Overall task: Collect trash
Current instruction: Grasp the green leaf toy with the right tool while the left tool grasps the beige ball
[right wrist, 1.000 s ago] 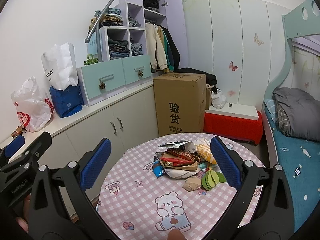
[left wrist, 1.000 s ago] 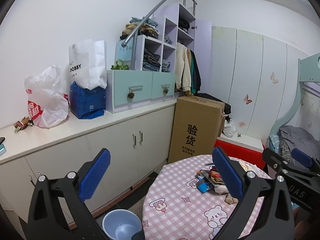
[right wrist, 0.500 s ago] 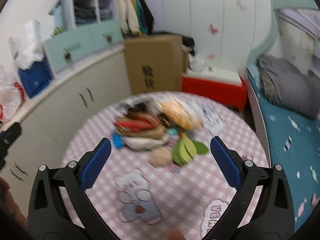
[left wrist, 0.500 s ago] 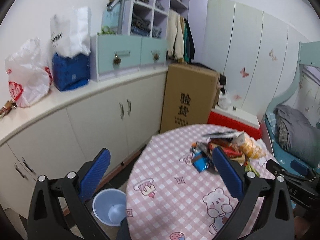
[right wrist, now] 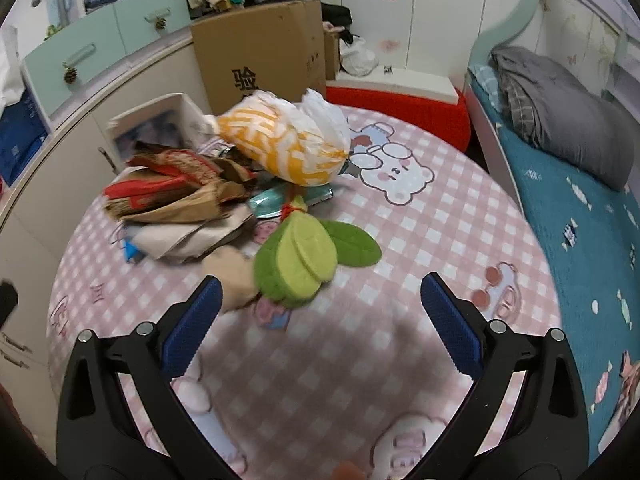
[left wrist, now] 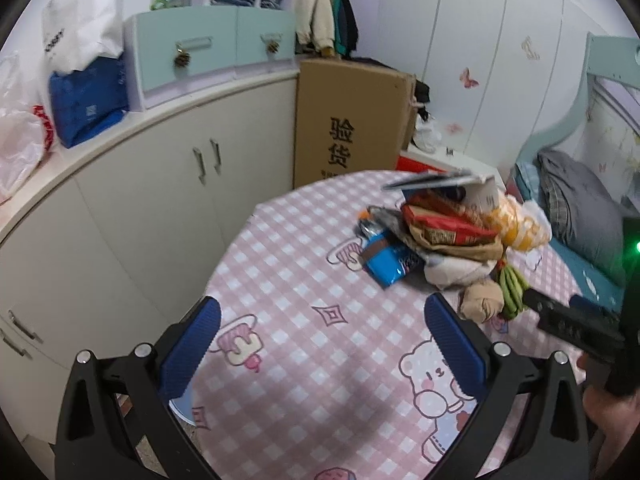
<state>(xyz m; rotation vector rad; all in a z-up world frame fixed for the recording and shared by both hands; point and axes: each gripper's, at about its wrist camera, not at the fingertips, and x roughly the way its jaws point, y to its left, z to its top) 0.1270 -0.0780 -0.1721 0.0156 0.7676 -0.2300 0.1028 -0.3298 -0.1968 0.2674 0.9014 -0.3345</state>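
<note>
Trash pile (right wrist: 208, 196): crumpled wrappers, paper, orange-white bag, heaped on tabletop (right wrist: 420, 240) ahead of both jaws. Left gripper (left wrist: 320, 344) and right gripper (right wrist: 320, 320) jaws apart, empty.

Even indoor light, soft shadows, fisheye-bent edges (right view motion-blurred).

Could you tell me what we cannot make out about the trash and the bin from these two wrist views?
- Blue bin, left wrist view: only a sliver shows, hidden by the left gripper and the table edge.
- Blue wrapper, right wrist view: mostly buried under the paper pile.
- Crumpled brown wad, right wrist view: motion-blurred; material unclear.
- Right gripper: open, nothing held.
</note>
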